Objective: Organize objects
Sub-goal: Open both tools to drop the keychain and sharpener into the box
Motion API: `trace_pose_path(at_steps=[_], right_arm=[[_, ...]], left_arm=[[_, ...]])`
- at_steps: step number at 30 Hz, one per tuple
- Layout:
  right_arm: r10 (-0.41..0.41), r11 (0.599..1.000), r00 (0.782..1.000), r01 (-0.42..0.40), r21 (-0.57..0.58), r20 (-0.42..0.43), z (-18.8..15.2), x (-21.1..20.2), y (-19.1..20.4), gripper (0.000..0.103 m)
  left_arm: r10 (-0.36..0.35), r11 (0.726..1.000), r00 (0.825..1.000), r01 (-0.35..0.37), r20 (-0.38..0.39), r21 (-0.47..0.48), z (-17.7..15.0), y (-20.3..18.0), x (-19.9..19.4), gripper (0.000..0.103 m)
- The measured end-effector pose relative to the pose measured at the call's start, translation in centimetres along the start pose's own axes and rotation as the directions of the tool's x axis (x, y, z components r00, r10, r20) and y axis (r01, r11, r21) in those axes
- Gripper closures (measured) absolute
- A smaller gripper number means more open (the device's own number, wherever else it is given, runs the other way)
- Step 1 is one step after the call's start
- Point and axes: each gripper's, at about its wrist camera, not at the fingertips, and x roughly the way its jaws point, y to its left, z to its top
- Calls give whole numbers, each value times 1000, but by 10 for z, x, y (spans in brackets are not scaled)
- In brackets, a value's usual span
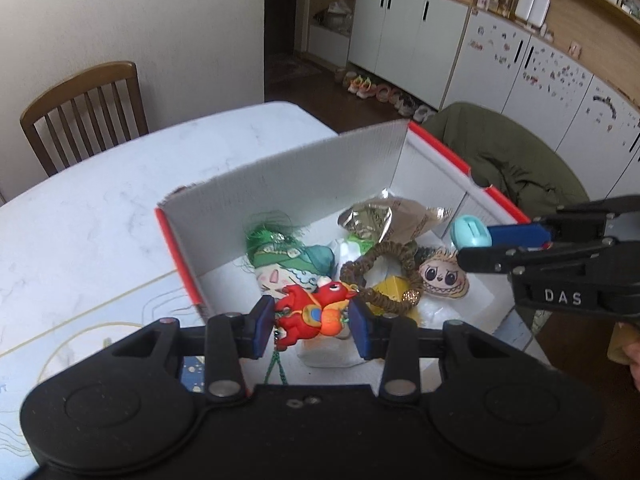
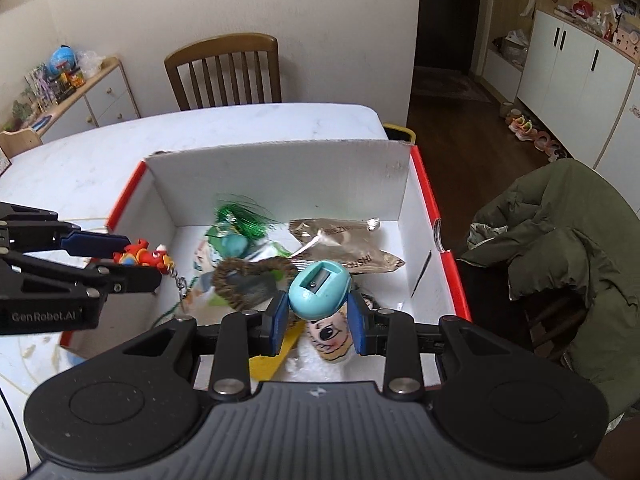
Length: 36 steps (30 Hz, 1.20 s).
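Observation:
A white cardboard box (image 1: 288, 184) (image 2: 280, 176) with red edges stands on the marble table. My left gripper (image 1: 313, 318) (image 2: 120, 256) is shut on a red dragon keychain (image 1: 312, 312) (image 2: 140, 258), held over the box's near-left part with its chain and green cord hanging down. Over the box's near-right part, my right gripper (image 2: 318, 314) (image 1: 474, 246) is shut on a light blue egg-shaped pencil sharpener (image 2: 319, 289) (image 1: 470, 233). Inside lie a green-haired doll (image 1: 288, 260), a brown scrunchie (image 1: 380, 272) (image 2: 244, 280), a foil snack bag (image 1: 392, 216) (image 2: 340, 248) and a big-eyed face charm (image 1: 442, 276).
The white marble table (image 1: 100, 216) (image 2: 88, 160) extends left of the box. A wooden chair (image 1: 84, 112) (image 2: 224, 72) stands at its far side. To the right, an olive jacket (image 1: 512, 160) (image 2: 560, 240) is draped over another chair. White cabinets (image 1: 420, 28) line the far wall.

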Motion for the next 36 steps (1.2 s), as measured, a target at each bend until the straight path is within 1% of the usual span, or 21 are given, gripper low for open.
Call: trace_pose_path(at_steps=[7,10,19,21,27,31,33,35,36], right_arm=[[14,999,999,-15,-33,-29,2,20,-9,72],[17,999,999,-19,-47,-45,3,29,-10,72],[27,997,997,-32,-71,-77,0,43,-8,72],[29,997,997,-35,-69,-78,0,44,-9,72],[45,997,996,-49,-60,-75,0,40,-10,72],[54,997,996,-58,-58,-71,1,35,-11,72],[60,996,996,-64,-60,-69,1,32,-10,72],[66,996,996,-70,-61,-67,1,29,-8,72],[70,995,995,-74,-61,-64,1,27,-8,72]], left_arm=[[-37,998,997,41,-63,55,-2,-23,19,65],[-43,996,995,49,-89,73,-3,-32,28,65],[-18,998,988,27,-151,56,-3,-32,53,64],[-14,998,986,24,-164,60,-3,-32,57,66],[10,998,984,0,-176,56,-1,-31,64,65],[21,999,984,-13,-175,50,0,-31,65,61],[25,999,985,-17,-168,46,0,-30,63,55],[24,999,988,-18,-155,40,0,-29,60,42],[25,999,989,-20,-146,39,-1,-29,58,41]])
